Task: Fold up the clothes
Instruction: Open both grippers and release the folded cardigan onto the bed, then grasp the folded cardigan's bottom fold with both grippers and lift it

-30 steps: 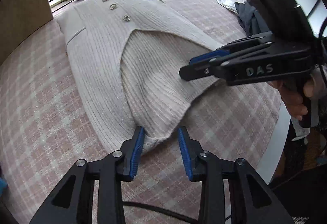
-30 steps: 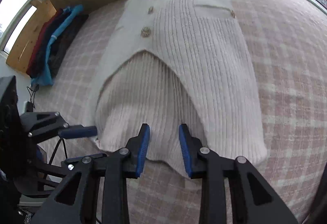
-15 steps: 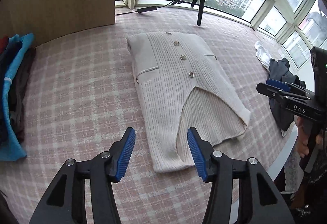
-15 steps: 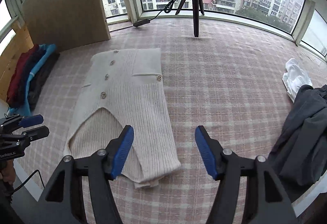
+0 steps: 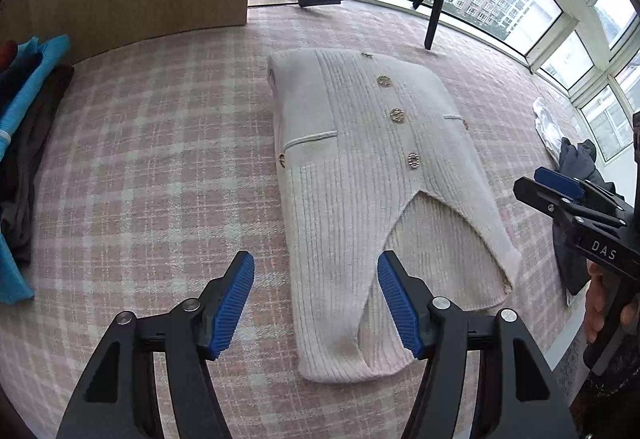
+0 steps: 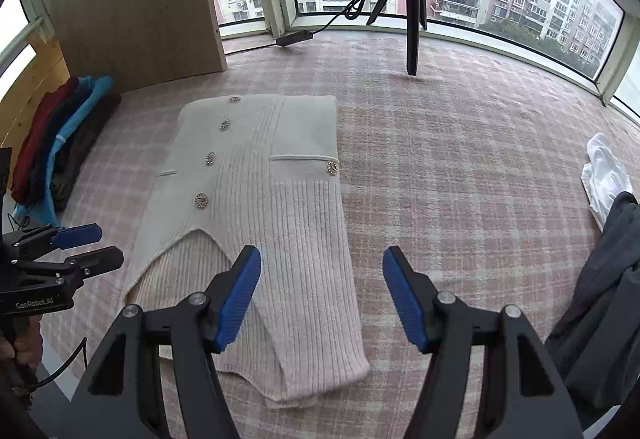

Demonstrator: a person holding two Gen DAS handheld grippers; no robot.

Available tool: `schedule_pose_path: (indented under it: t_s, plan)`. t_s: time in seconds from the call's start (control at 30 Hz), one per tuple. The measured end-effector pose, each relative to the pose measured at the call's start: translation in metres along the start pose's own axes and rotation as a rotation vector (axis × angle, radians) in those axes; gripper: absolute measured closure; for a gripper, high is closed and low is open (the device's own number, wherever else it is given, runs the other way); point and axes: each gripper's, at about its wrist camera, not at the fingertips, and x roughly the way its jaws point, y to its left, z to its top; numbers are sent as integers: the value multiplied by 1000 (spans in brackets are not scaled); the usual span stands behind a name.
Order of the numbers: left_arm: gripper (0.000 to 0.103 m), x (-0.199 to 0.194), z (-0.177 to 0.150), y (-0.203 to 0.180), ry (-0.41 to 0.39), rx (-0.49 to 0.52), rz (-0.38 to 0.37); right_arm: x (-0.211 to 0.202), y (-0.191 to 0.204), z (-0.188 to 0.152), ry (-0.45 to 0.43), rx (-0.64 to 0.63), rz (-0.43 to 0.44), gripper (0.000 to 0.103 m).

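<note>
A cream ribbed cardigan [image 5: 360, 175] with gold buttons lies folded into a long rectangle on the pink plaid surface; it also shows in the right wrist view [image 6: 264, 207]. My left gripper [image 5: 316, 303] is open and empty, raised above the cardigan's near hem. My right gripper [image 6: 322, 295] is open and empty, raised above the cardigan's near right edge. Each gripper shows in the other's view: the right one [image 5: 568, 195] and the left one [image 6: 76, 247].
A stack of folded blue, red and dark clothes [image 6: 60, 143] lies at the left by a wooden panel [image 6: 136, 7]. A dark grey garment [image 6: 600, 287] and a white cloth [image 6: 604, 175] lie at the right. A black tripod [image 6: 412, 11] stands at the back.
Both grippers have let go of the cardigan's hem, opened wide and pulled up and back. The cardigan lies still.
</note>
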Motion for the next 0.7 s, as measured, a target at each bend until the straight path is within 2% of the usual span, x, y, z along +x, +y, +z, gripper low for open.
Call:
schedule_pose_path:
  t_s: [0.1, 0.17, 0.27, 0.4, 0.47, 0.57, 0.6, 0.7]
  plan:
    - [41, 21, 1, 11, 34, -47, 9, 20, -5, -5, 32, -8, 9, 40]
    - [41, 32, 2, 17, 55, -87, -22, 36, -8, -10, 70, -10, 9, 40]
    - [41, 39, 3, 21, 65, -122, -42, 49, -18, -16, 92, 32, 71, 40]
    - [41, 36, 5, 18, 62, -127, -22, 51, -23, -12, 103, 60, 106, 40]
    - [41, 29, 7, 16, 43, -124, -23, 44, -24, -9, 70, 69, 126, 40]
    - [38, 21, 7, 14, 19, -136, -66, 43, -24, -6, 61, 59, 161, 40]
    - [36, 23, 7, 13, 27, -125, -63, 48, -24, -8, 71, 50, 157, 40]
    - [36, 35, 5, 7, 64, -99, -39, 61, -24, -12, 94, 41, 165, 40]
